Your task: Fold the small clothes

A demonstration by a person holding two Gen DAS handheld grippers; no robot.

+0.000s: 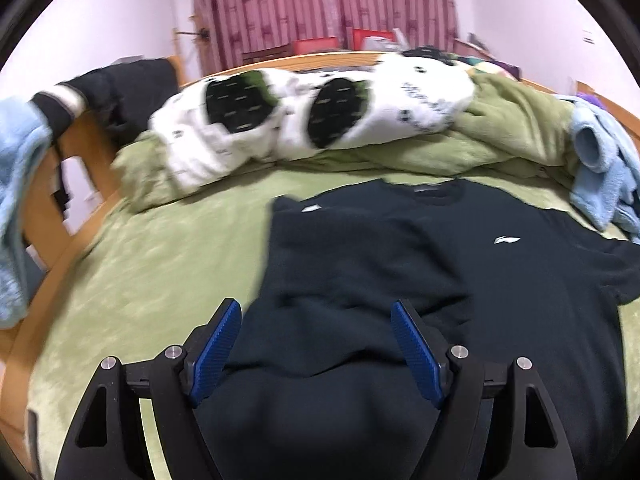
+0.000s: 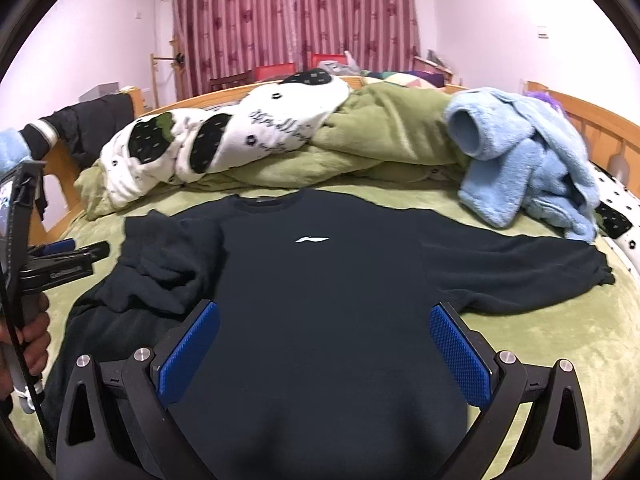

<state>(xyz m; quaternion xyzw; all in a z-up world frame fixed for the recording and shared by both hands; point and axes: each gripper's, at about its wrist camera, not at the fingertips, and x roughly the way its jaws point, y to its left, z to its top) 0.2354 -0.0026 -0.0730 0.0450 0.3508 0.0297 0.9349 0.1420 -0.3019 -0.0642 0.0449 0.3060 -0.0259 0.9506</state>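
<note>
A dark navy long-sleeved shirt (image 2: 320, 280) with a small white logo lies chest-up on the green blanket (image 2: 540, 340). Its left sleeve (image 2: 160, 264) is folded in over the body and lies rumpled; its right sleeve (image 2: 520, 268) stretches out flat to the right. My right gripper (image 2: 324, 308) hovers open over the shirt's lower middle with nothing between its pads. My left gripper (image 1: 316, 305) is open above the folded-in sleeve (image 1: 360, 260), its blue pads clear of the cloth. In the right wrist view the left gripper (image 2: 76, 252) sits at the shirt's left edge, held by a hand (image 2: 36, 332).
A white quilt with black strawberry prints (image 2: 224, 140) and bunched green bedding (image 2: 380, 136) lie behind the shirt. A light blue fleece garment (image 2: 528, 168) is heaped at the right. The wooden bed frame (image 1: 52, 216) runs along the left, with dark clothing (image 1: 124, 84) draped over it.
</note>
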